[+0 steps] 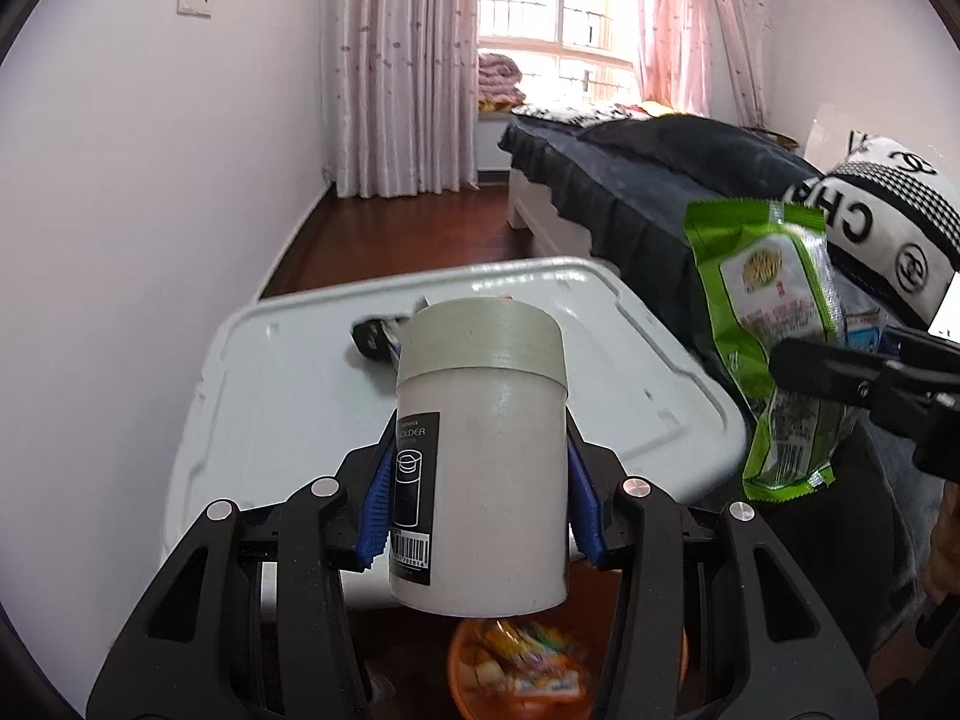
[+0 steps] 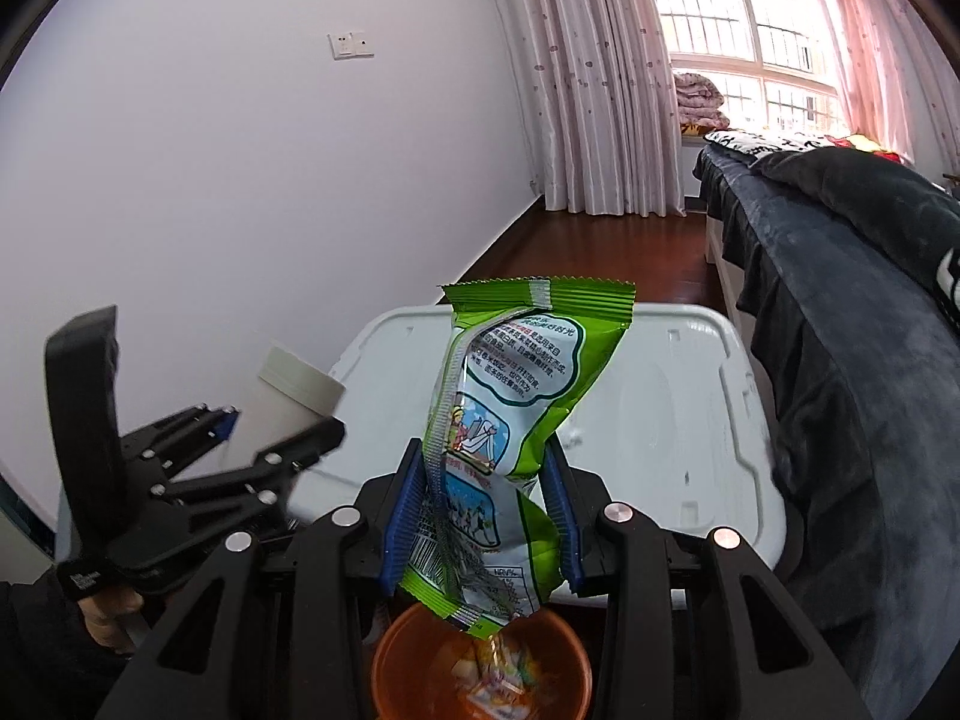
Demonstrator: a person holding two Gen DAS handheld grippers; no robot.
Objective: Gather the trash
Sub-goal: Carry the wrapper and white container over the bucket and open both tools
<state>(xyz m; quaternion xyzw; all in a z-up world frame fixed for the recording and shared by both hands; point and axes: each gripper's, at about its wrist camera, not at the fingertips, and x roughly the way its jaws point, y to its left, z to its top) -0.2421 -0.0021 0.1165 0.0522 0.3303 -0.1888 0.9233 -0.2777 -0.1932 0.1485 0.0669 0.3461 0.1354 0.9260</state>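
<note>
My left gripper (image 1: 480, 498) is shut on a white cylindrical holder (image 1: 480, 456) with a grey lid and holds it upright above an orange bin (image 1: 522, 672) with wrappers inside. My right gripper (image 2: 483, 516) is shut on a green snack wrapper (image 2: 510, 420), whose lower end hangs just over the orange bin (image 2: 396, 660). The wrapper also shows in the left wrist view (image 1: 774, 324), to the right of the holder. The left gripper (image 2: 282, 438) and the holder (image 2: 288, 402) show at the left of the right wrist view.
A white plastic storage box lid (image 1: 288, 372) lies behind the bin, with a small dark object (image 1: 375, 336) on it. A bed with dark bedding (image 1: 630, 180) stands to the right. A white wall is on the left, curtains and a window at the back.
</note>
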